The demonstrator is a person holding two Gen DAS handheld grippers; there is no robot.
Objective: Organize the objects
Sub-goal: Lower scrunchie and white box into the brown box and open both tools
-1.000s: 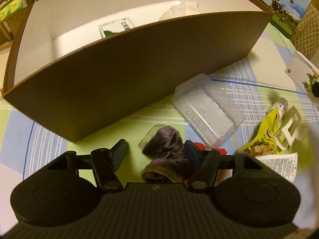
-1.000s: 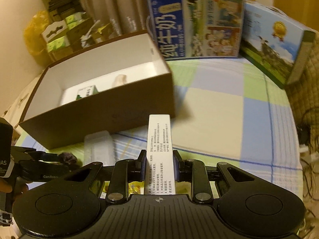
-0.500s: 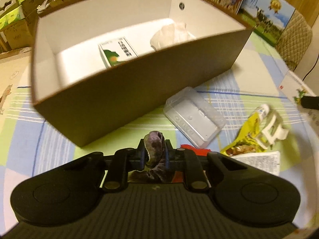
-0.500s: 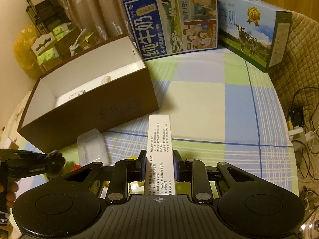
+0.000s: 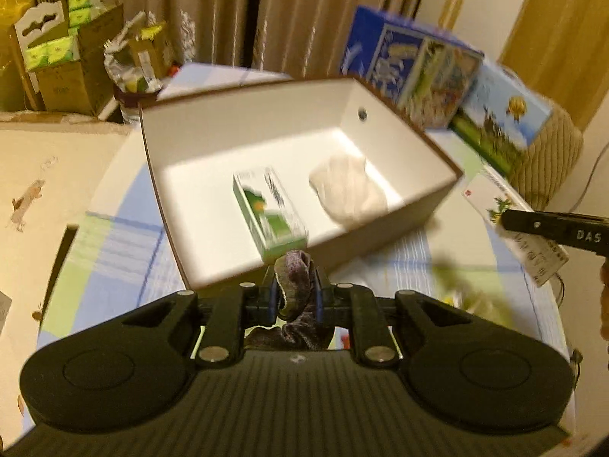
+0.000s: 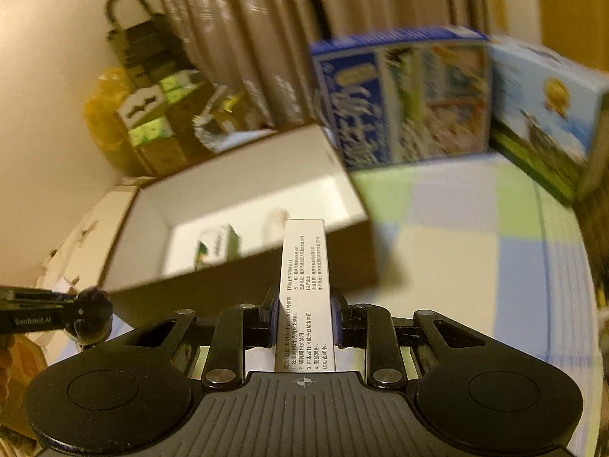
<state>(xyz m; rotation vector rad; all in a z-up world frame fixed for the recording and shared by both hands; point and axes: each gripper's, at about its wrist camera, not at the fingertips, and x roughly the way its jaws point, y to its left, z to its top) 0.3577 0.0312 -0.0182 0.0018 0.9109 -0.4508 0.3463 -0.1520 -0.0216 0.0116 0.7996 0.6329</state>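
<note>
Left wrist view shows the checked table (image 5: 114,251) carrying an open brown box (image 5: 380,228) with white walls, a green carton (image 5: 270,209) and a white wad (image 5: 348,188) lying on its floor. The left gripper (image 5: 295,297) is clenched on a dark sock (image 5: 298,270), held just before the box's near wall. The right gripper (image 6: 304,314) clamps a white printed packet (image 6: 306,289), raised near the box's right end.

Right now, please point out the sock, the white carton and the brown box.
sock (image 5: 295,266), left wrist view, its toe end.
white carton (image 6: 304,266), right wrist view, its printed face.
brown box (image 5: 380,240), left wrist view, near wall.
</note>
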